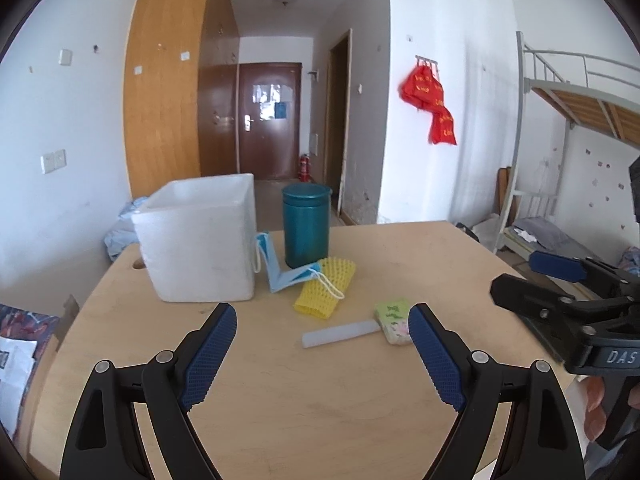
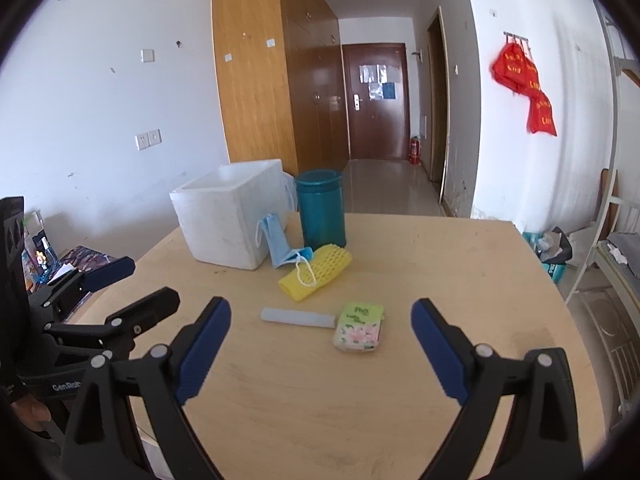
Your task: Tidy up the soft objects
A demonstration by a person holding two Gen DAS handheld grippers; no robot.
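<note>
Teal canister (image 2: 320, 211) behind yellow net (image 2: 316, 272)

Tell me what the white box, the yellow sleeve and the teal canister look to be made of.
White box: likely foam, going by its thick matte walls and rounded edges.
Yellow sleeve: foam netting, shown by its soft open mesh and flattened shape.
Teal canister: smooth with a slight sheen, so plastic or painted metal; I cannot tell which.
</note>
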